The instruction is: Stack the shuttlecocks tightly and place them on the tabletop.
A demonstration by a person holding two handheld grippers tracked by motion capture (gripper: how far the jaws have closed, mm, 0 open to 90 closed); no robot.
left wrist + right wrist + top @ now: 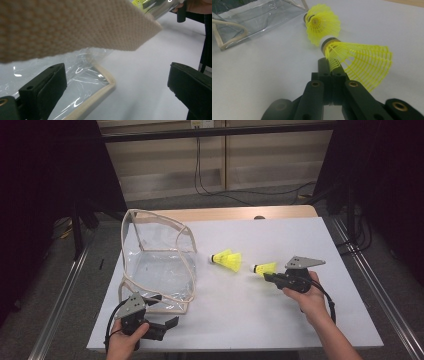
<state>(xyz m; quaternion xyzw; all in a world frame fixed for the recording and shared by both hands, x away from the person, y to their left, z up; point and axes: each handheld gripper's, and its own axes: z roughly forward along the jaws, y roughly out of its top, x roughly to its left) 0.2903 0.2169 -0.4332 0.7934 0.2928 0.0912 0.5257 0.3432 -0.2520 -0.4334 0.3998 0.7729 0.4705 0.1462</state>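
Two yellow mesh shuttlecocks are on the white table sheet. The nearer shuttlecock (264, 268) (359, 62) has its skirt edge pinched by my right gripper (268, 276) (331, 68), whose jaws are shut on it. Just beyond it lies the other shuttlecock (227, 260) (322, 23), free on the sheet. A clear plastic bag (157, 265) (249, 17) with beige trim stands open at the left. My left gripper (164, 311) (120, 92) is open wide at the bag's front corner (106, 83). One jaw is over the clear film, and a beige strap (75, 25) hangs close above.
The white sheet (280, 320) covers a wooden table whose far edge (240, 213) shows. Metal rails (65, 290) run along both sides. Cables (210, 190) lie on the floor beyond the table, and dark curtains flank it.
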